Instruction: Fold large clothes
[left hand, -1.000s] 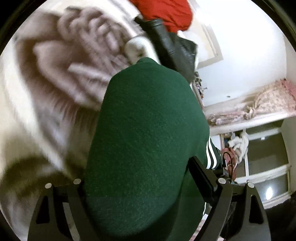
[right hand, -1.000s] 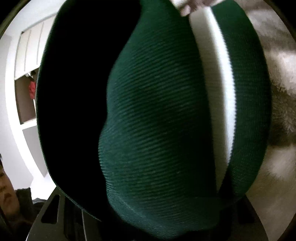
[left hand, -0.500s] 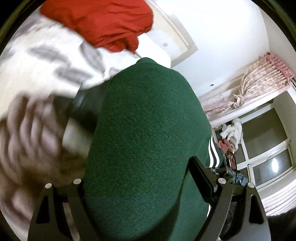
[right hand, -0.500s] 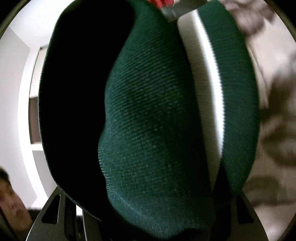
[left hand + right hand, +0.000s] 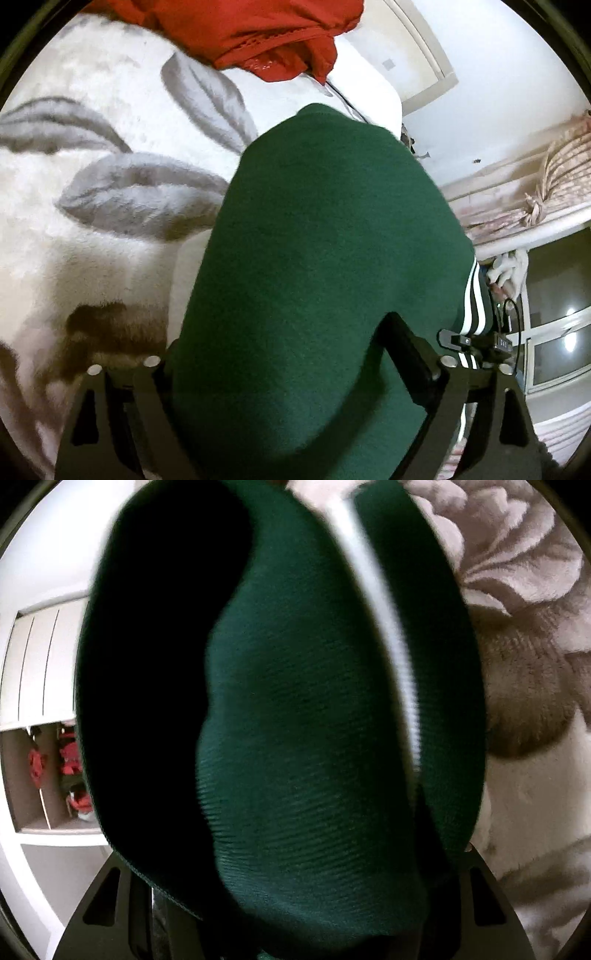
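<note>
A dark green knit garment (image 5: 325, 280), white-striped at one edge, hangs bunched between both grippers and fills each wrist view, lifted above a plush cream blanket (image 5: 92, 229) with grey leaf shapes. The left gripper (image 5: 295, 369) has the cloth between its jaws, which are opening. The right gripper (image 5: 295, 904) grasps a ribbed, white-banded fold. Since a second ago, a red garment (image 5: 258, 33) at the blanket's far edge has swung closer, suggesting the garment is being carried to a laying spot.
</note>
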`<action>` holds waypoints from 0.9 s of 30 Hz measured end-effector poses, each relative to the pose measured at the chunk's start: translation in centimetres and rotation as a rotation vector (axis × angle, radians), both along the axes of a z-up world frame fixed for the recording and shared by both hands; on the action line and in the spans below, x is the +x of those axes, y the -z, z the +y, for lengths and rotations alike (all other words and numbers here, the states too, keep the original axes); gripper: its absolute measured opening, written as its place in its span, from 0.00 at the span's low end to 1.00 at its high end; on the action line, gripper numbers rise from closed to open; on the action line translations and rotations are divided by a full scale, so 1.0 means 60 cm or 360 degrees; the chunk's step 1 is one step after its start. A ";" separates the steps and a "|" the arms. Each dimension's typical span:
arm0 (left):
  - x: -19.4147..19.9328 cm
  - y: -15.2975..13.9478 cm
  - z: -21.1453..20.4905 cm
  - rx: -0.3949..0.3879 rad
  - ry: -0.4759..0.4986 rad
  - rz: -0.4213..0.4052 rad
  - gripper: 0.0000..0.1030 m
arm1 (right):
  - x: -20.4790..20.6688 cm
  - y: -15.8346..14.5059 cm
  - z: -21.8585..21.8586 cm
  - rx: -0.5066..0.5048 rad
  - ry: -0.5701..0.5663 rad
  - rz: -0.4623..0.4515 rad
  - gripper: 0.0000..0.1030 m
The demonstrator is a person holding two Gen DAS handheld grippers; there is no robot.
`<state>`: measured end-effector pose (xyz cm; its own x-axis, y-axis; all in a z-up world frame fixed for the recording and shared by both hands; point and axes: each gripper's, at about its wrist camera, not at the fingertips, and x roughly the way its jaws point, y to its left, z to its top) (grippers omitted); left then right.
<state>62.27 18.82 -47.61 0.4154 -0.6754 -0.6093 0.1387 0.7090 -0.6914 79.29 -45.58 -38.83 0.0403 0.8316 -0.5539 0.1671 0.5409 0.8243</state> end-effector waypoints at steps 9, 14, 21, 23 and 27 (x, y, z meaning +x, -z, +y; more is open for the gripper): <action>-0.037 -0.071 -0.015 0.0230 -0.0030 -0.0017 0.94 | -0.058 -0.037 -0.052 -0.0172 0.0007 -0.0015 0.73; -0.118 -0.124 -0.022 0.0548 -0.0199 -0.0142 0.94 | -0.126 -0.150 -0.061 -0.0799 -0.0118 -0.0199 0.82; -0.248 -0.178 -0.097 0.1127 -0.0298 -0.0369 1.00 | -0.256 -0.248 0.072 -0.1615 -0.0063 -0.0483 0.87; -0.275 -0.189 -0.113 0.1158 -0.0293 -0.0376 1.00 | -0.288 -0.275 0.095 -0.1716 -0.0030 -0.0523 0.88; -0.330 -0.226 -0.148 0.1167 -0.0297 -0.0378 1.00 | -0.342 -0.318 0.117 -0.1759 0.0070 -0.0539 0.88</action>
<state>42.46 9.95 -34.06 0.6568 -0.0423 -0.7529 0.0577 0.9983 -0.0058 58.79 -38.56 -19.76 0.3428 -0.1058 -0.9334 0.0646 0.9939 -0.0890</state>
